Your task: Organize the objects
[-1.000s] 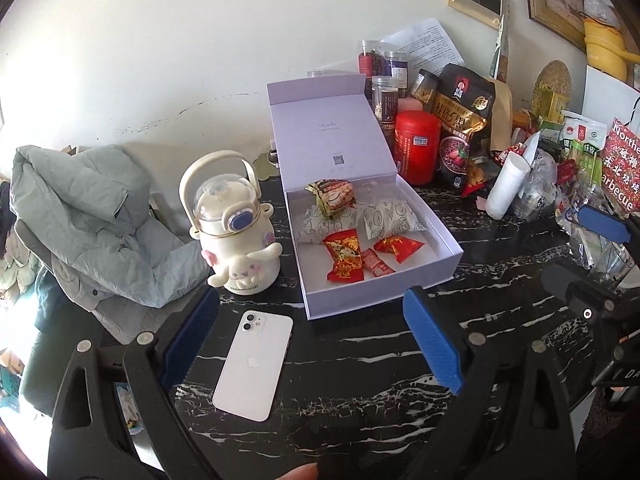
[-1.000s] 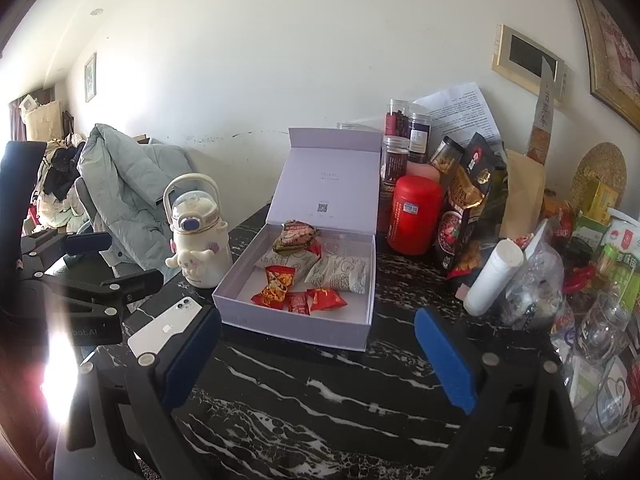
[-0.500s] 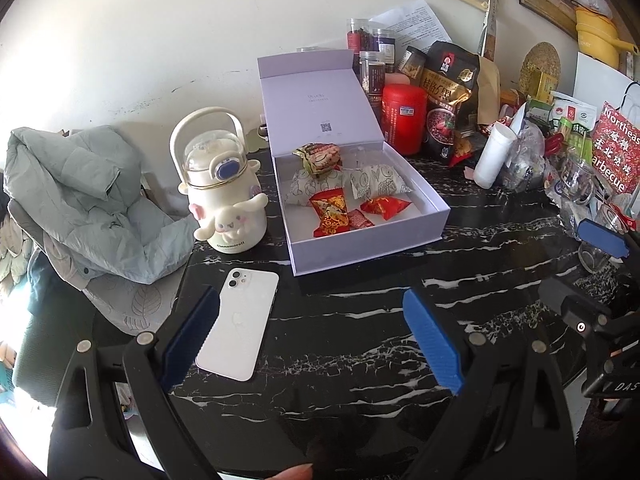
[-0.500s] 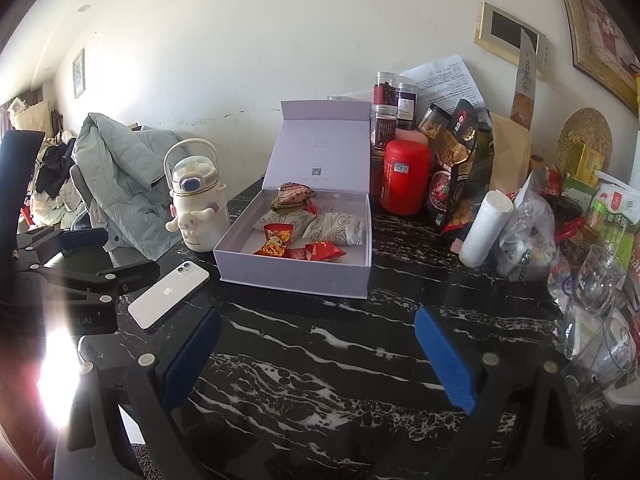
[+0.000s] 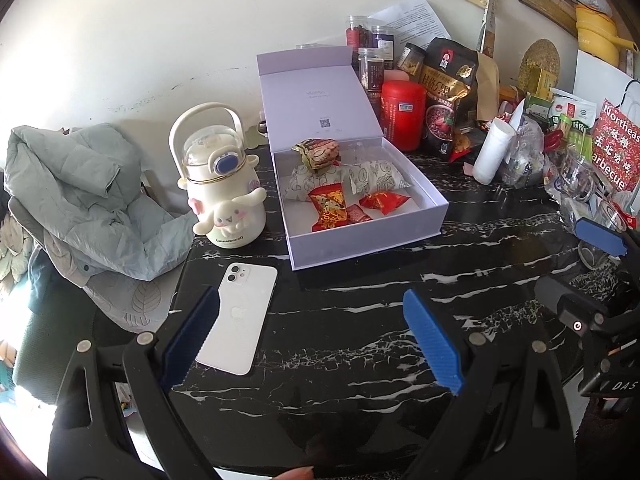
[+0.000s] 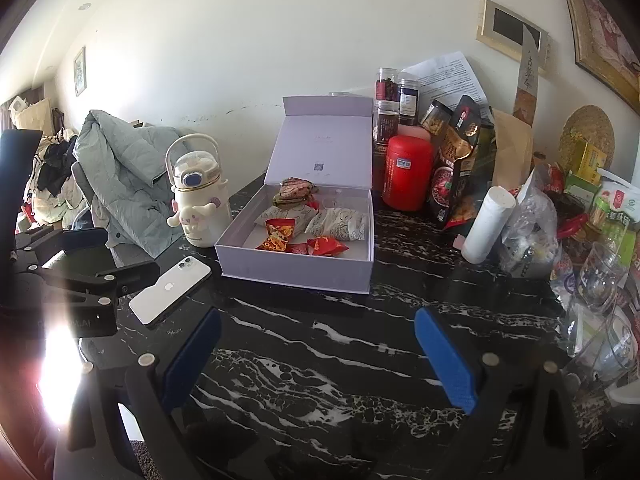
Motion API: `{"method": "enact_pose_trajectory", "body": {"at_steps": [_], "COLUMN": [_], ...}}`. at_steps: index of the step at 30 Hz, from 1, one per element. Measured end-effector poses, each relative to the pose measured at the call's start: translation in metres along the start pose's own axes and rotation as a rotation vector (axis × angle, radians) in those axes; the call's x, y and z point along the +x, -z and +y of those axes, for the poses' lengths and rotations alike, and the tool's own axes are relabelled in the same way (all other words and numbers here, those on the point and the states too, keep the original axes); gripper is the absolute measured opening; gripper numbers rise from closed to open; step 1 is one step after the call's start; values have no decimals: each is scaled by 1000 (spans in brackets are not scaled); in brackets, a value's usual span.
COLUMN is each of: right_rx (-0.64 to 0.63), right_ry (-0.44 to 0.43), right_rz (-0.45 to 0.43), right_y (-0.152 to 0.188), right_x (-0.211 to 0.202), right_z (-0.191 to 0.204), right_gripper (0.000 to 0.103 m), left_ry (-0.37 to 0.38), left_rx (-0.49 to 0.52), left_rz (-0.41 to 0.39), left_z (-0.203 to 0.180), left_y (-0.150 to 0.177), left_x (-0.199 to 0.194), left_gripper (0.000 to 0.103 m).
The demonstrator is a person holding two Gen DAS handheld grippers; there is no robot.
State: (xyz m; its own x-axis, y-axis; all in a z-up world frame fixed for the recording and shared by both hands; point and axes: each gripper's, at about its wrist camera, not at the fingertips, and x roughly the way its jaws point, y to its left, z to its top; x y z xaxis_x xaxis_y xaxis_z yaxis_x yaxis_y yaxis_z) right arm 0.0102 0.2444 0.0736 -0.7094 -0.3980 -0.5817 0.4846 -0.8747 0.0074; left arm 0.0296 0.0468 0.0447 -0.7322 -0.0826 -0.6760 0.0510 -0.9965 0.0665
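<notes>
White phone (image 5: 239, 316) just beside left hand-held gripper (image 5: 312, 340), lavender box (image 5: 360, 216) beyond

bench (image 5: 360, 320): black stone-like slab with white veins, polished and reflective
gift box (image 5: 360, 240): lilac card, matt and smooth
snack packets (image 5: 330, 208): crinkled foil and printed wrappers, shiny
phone (image 5: 240, 316): white back, glossy
kettle-shaped bottle (image 5: 224, 184): cream plastic, smooth, with a clear domed lid
canister (image 5: 402, 120): red, satin sheen
jacket (image 5: 80, 184): grey-green quilted cloth, matt
gripper pads (image 5: 432, 340): blue ribbed rubber on black plastic arms
</notes>
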Motion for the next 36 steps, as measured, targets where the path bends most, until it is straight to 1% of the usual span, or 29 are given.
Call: {"method": "enact_pose_trajectory", "body": {"at_steps": [6, 28, 36], "right_rx": [-7, -15, -16], "right_ry": [-1, 0, 5], "right_rz": [13, 32, 43], "right_y": [0, -1, 3], "right_x": [5, 11, 12], "right_z": [2, 2, 2], "right_gripper": [98, 98, 98], "left_ry": [-8, -16, -23], "left_rx": [-15, -7, 3], "left_rz": [19, 32, 49], "left_z": [3, 3, 2], "left_y": [1, 1, 4], "left_x": [5, 12, 16], "left_gripper": [93, 93, 93]}}
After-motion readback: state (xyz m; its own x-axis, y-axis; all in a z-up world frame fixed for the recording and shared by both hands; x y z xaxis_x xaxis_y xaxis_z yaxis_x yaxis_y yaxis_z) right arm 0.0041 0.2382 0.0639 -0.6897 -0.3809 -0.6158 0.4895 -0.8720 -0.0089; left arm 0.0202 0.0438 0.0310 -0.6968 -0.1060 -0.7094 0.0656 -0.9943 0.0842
